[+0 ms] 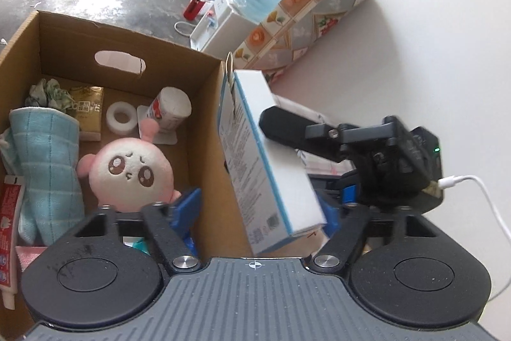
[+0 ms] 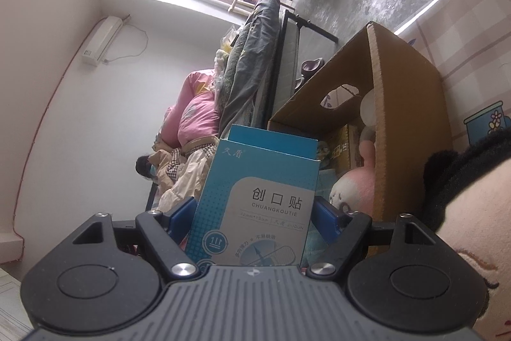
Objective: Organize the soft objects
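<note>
Box (image 2: pixel 255 197) gripped by right claw (image 2: pixel 258 213) | left claw (image 1: pixel 265 206) grip unclear; only left view shows plush (image 1: pixel 131 174)

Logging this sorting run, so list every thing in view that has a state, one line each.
Cardboard box: open-topped, partly filled.
Bandage box: top flap open, clamped upright.
Right gripper: shut on bandage box.
Left gripper: around bandage box; contact unclear.
Plush toy: in cardboard box, face up.
Blue towel: rolled, in cardboard box.

Plush toy (image 1: pixel 127 171) in cardboard box (image 1: pixel 179 53) (towel (image 1: pixel 48 155) alongside)
</note>
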The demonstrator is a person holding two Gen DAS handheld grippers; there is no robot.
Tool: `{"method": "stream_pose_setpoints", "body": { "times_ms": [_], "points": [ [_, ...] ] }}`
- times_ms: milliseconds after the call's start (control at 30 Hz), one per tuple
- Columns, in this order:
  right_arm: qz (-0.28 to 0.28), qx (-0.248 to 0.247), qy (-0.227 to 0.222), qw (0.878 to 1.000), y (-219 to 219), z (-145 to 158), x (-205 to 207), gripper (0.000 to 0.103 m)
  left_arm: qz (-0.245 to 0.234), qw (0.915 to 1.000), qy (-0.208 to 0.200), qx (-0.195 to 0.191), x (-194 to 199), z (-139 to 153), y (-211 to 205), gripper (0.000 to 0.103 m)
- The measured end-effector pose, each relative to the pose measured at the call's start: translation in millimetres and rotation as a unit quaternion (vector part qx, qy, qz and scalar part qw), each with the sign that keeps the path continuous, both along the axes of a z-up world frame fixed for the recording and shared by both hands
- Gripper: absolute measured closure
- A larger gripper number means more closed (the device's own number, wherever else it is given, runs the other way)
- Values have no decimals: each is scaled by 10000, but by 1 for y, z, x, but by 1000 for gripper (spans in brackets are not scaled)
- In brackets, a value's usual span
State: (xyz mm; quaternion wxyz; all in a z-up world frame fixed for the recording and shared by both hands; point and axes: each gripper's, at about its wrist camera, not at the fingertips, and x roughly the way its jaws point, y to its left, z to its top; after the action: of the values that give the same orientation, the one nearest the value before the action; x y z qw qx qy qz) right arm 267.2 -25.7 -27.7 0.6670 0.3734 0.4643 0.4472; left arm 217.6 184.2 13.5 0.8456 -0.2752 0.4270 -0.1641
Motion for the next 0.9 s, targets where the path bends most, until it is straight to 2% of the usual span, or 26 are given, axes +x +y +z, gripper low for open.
{"method": "stream_pose_setpoints", "body": {
  "times_ms": [133,167,233,433,633,733,900],
  "points": [
    [-12,30,-34,10000,-4,3,0,25,-54,9998,62,187,5,-3,-6,60],
    [-18,9,-79,10000,-5,3,0,25,-41,9997,96,237,6,-5,-7,72],
    [-32,-65,-196,9998,-6,5,1,25,-13,9992,149,358,8,-8,-9,78],
    [-239,-238,-426,9985,-24,8,3,24,124,9973,302,657,15,-23,-13,80],
    [-422,-154,-530,9976,-54,13,-3,24,188,9964,567,610,35,-33,-11,80],
    [-474,-138,-643,9967,-67,16,-9,21,111,9946,827,616,51,-37,-12,79],
    [-534,-249,-738,9955,-81,19,-16,21,70,9896,1383,395,84,-50,-9,75]
  ]
}}
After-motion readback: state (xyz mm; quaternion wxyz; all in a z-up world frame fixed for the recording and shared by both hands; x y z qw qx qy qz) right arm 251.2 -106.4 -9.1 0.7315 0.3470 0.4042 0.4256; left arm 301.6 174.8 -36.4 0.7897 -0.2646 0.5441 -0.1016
